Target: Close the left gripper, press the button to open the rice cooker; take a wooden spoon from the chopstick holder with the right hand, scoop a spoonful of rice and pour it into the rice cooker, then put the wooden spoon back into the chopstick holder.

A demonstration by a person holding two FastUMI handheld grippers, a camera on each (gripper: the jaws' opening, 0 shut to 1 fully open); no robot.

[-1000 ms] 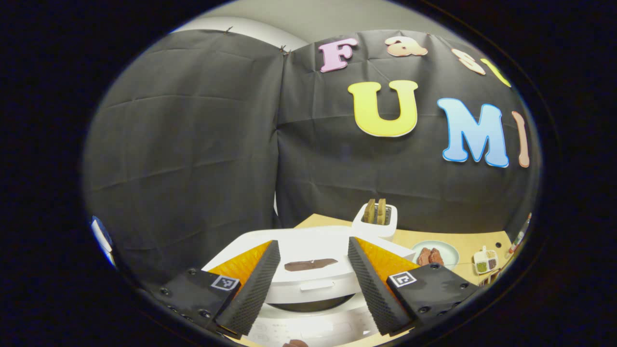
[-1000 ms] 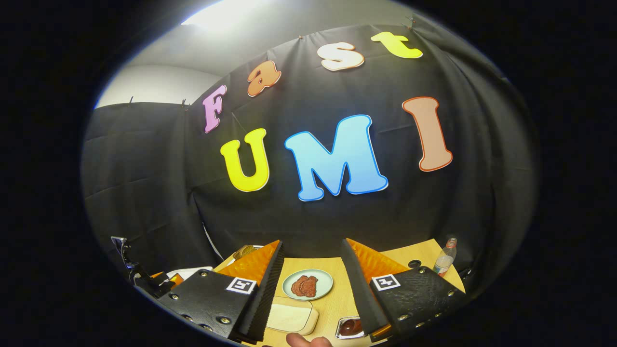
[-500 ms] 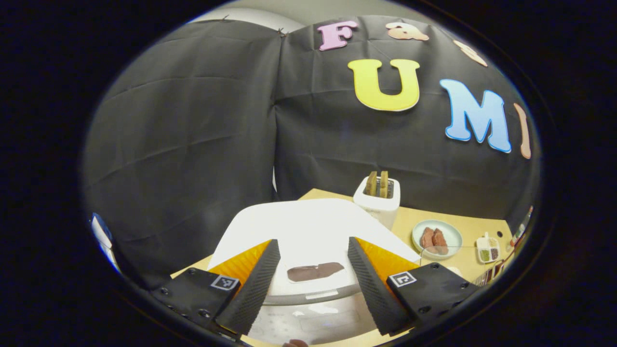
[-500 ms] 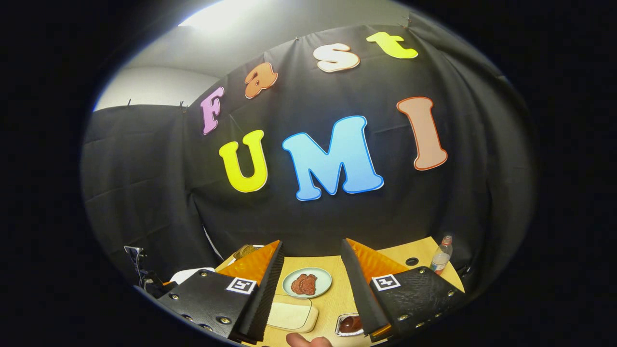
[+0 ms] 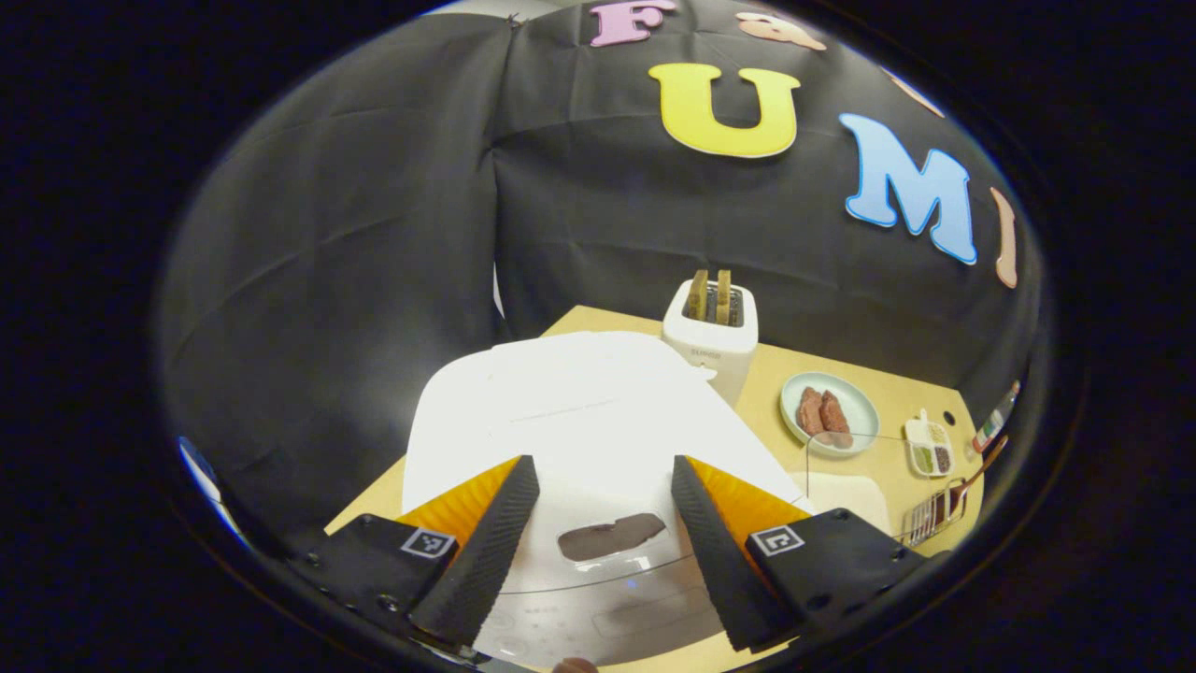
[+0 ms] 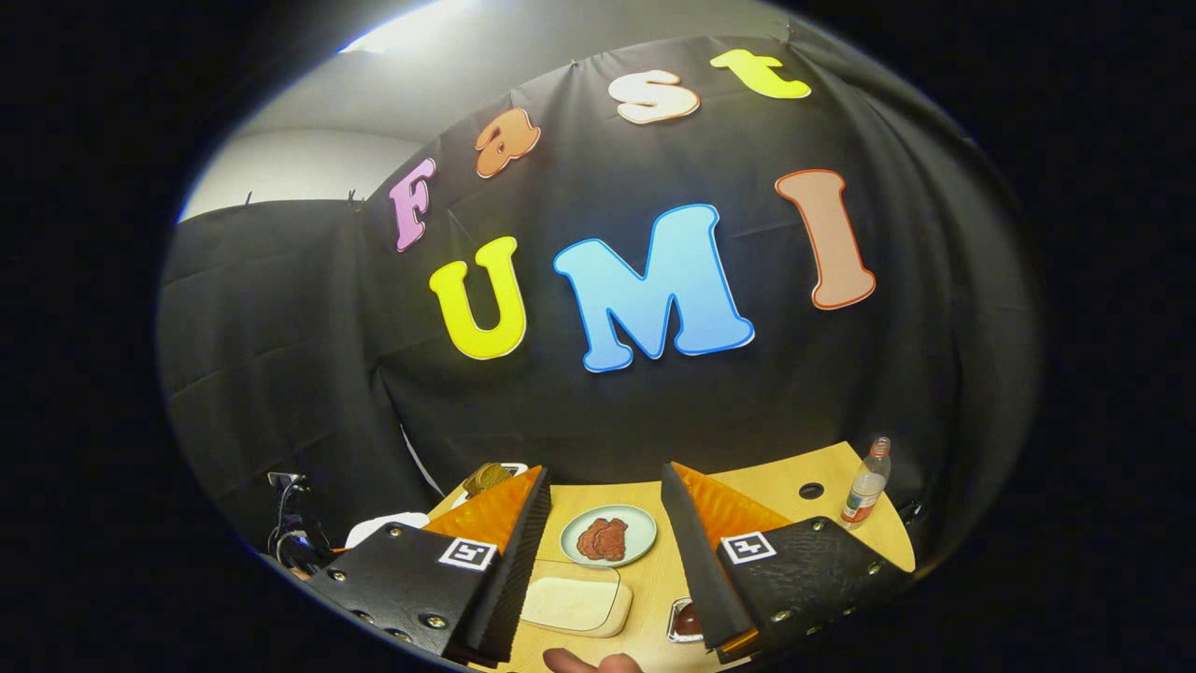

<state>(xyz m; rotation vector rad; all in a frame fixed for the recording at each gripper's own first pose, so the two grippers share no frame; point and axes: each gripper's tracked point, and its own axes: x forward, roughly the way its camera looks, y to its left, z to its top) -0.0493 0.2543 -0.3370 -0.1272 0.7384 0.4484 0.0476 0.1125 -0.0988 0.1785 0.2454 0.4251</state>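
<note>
Left claw (image 5: 598, 547), bottom centre: hanging released over the white rice cooker (image 5: 579, 430), lid lying shut. Behind, upper centre: toaster (image 5: 710, 332) standing. Right claw (image 6: 598, 561): gaping released above counter (image 6: 654, 584); meat plate (image 6: 607, 535) sitting beyond.

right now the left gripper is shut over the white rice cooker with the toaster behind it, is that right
Not quite. The left gripper is open, not shut: in the left gripper view its two fingers stand well apart, with the lid of the white rice cooker showing between them. The rest holds: the gripper is over the cooker, and the toaster stands behind it.
</note>
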